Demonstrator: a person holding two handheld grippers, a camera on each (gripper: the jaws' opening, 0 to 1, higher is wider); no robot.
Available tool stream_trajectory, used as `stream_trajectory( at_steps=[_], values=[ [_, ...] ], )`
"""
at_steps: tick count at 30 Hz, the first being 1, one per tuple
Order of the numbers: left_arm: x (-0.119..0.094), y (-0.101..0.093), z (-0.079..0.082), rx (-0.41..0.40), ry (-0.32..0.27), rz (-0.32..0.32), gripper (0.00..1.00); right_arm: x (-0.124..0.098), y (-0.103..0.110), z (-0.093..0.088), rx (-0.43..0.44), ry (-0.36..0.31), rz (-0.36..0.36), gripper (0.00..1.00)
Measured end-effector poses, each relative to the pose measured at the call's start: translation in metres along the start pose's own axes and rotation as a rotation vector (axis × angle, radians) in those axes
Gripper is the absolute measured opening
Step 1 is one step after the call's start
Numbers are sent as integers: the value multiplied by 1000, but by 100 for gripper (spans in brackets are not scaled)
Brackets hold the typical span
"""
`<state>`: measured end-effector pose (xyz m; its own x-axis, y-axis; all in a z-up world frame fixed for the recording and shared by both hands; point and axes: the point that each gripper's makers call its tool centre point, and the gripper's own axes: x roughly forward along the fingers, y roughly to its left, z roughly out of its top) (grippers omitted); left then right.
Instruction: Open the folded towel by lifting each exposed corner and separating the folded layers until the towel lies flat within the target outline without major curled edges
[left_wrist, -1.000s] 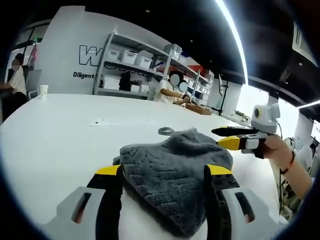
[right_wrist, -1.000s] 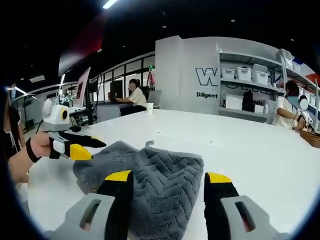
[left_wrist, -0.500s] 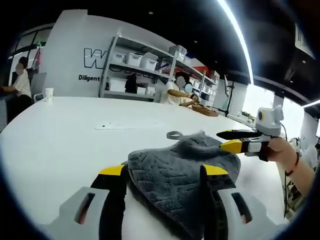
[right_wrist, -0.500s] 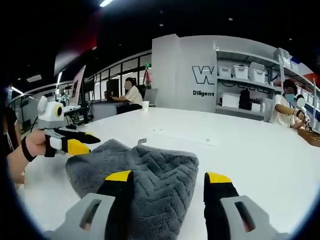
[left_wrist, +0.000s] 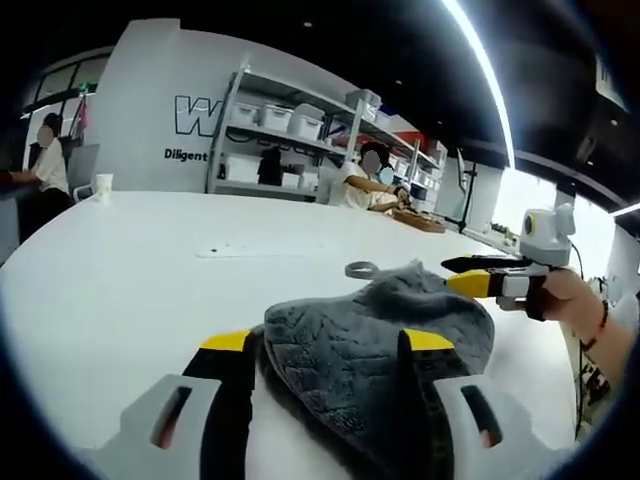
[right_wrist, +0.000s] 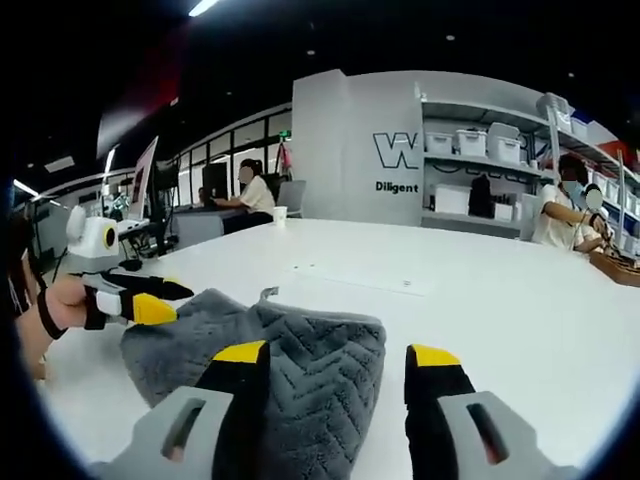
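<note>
A folded grey towel (left_wrist: 370, 335) with a zigzag weave lies on the white table (left_wrist: 120, 280), its hanging loop (left_wrist: 360, 268) at the far edge. My left gripper (left_wrist: 325, 342) is open, its yellow-tipped jaws straddling the towel's near corner. The right gripper (left_wrist: 478, 274) hovers in a hand beside the towel's right edge. In the right gripper view the same towel (right_wrist: 310, 345) lies between the wide-apart jaws of my right gripper (right_wrist: 335, 355), which is open. There the left gripper (right_wrist: 140, 300) sits at the towel's left edge. Neither gripper holds cloth.
A thin white strip (left_wrist: 255, 250) lies on the table beyond the towel. A paper cup (left_wrist: 103, 185) stands at the far edge. Shelves with bins (left_wrist: 290, 130) and seated people line the back. A wooden tray (left_wrist: 420, 222) sits far right.
Both views have drifted slightly with the hands. The towel keeps its fold. In the right gripper view the left gripper sits a little lower by the towel's edge.
</note>
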<state>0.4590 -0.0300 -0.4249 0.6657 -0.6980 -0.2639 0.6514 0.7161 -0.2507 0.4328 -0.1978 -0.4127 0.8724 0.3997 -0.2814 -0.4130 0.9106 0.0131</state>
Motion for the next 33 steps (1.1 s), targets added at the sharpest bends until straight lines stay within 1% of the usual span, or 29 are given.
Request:
stream_trajectory(
  at_steps=[2, 3, 4, 6, 10, 17, 20, 22, 25, 26, 28, 29, 30, 32, 33],
  values=[
    [1, 1, 0, -1, 2, 5, 54, 0, -1, 0, -1, -2, 0, 53],
    [2, 1, 1, 12, 0, 8, 54, 0, -2, -2, -2, 3, -7, 53],
    [1, 7, 2, 8, -5, 41, 54, 2, -4, -3, -20, 13, -12, 53],
    [1, 10, 4, 21, -10, 53, 54, 7, -10, -5, -9, 31, -19, 53],
    [2, 14, 8, 1, -20, 56, 53, 12, -11, -4, -2, 20, -19, 53],
    [6, 17, 6, 6, -5, 63, 51, 14, -12, -2, 11, 20, -23, 53],
    [6, 19, 7, -1, -14, 74, 51, 16, -15, -1, 11, 20, -35, 52],
    [8, 20, 7, -5, -24, 81, 50, 17, -19, 2, 15, 13, -48, 51],
    [10, 18, 4, 1, -18, 77, 48, 18, -18, 3, 18, 10, -44, 49],
    [10, 19, 3, -1, -13, 88, 48, 19, -21, 4, 22, 8, -51, 49],
    [10, 20, 5, -6, -23, 94, 48, 20, -23, 3, 29, 9, -58, 45],
    [10, 23, 2, -27, -20, 100, 48, 20, -24, 3, 36, 8, -55, 43],
    [11, 21, 1, -26, -20, 87, 48, 20, -27, 3, 53, 2, -57, 40],
    [14, 20, -2, -51, -23, 80, 47, 22, -32, 0, 73, 9, -69, 38],
    [16, 18, -4, -57, -22, 80, 47, 25, -32, -1, 70, 9, -68, 38]
  ],
)
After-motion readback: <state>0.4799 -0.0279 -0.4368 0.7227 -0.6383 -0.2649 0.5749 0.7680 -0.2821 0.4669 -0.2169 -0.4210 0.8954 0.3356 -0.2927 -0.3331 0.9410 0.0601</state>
